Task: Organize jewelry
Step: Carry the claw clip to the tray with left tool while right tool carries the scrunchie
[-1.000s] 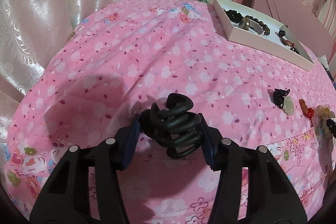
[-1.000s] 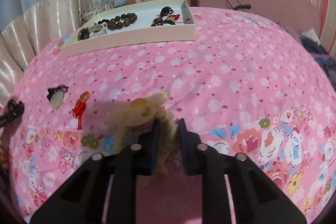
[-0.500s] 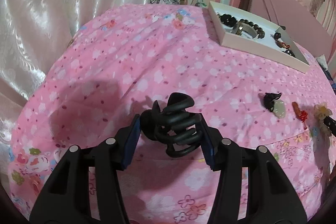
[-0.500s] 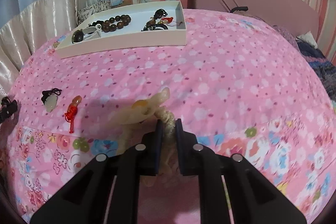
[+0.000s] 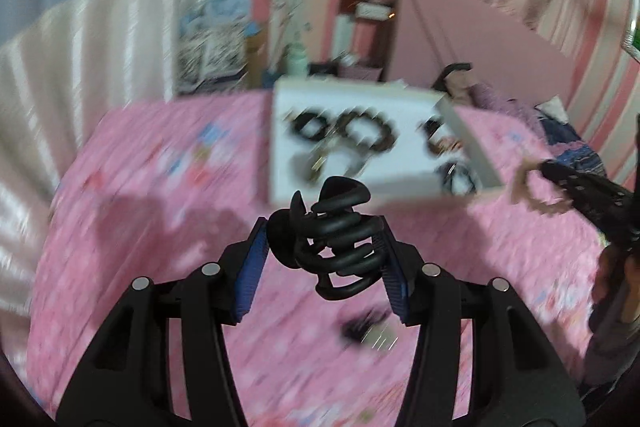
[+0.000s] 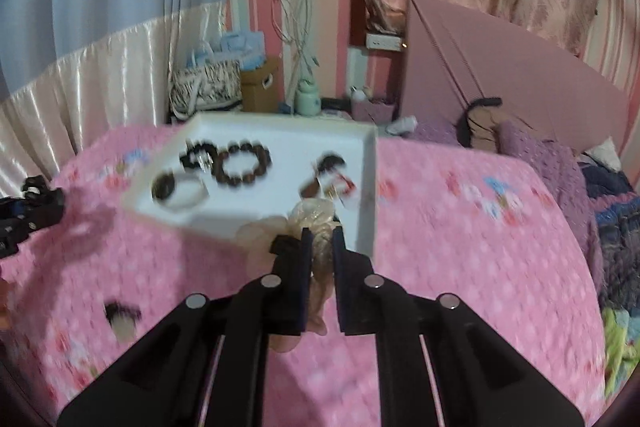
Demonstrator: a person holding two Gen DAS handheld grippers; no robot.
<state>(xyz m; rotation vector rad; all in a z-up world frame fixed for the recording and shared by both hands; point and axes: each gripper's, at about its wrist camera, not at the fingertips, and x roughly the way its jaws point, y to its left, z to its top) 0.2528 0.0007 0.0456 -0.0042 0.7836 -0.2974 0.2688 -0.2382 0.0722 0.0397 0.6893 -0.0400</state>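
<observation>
The left gripper (image 5: 322,259) is matte black plastic, with two broad angular arms that taper forward to its fingers (image 5: 250,271). Each finger carries a ribbed blue pad on its inner face. Four round silver screw heads sit across its top, two on each arm, and triangular cut-outs open the arm bodies lower down. The right gripper (image 6: 319,259) has the same build: black angular arms, four silver screw heads, and dark blue pads on the inner faces of its fingers (image 6: 298,283). Pale slots run lengthwise along its lower arms.
</observation>
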